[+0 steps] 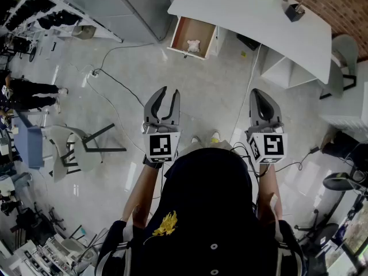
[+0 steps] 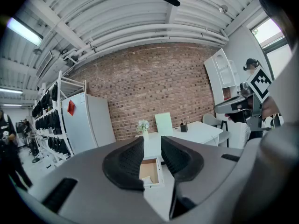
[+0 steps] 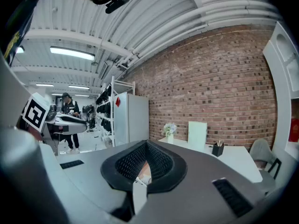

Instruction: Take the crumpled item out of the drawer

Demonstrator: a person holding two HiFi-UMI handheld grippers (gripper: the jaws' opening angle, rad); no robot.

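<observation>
Straight ahead of the left claw [image 1: 170,95] and slightly to its right, well apart, the crumpled item [image 1: 193,45] lies in the open drawer [image 1: 183,32] under the counter [image 1: 247,16]. This claw's 2 jaws stand partly apart and empty, and it looks the nearer. The right claw [image 1: 258,92] has its jaws together.

Glossy floor [image 1: 201,91], wooden drawer [image 1: 183,36]
</observation>
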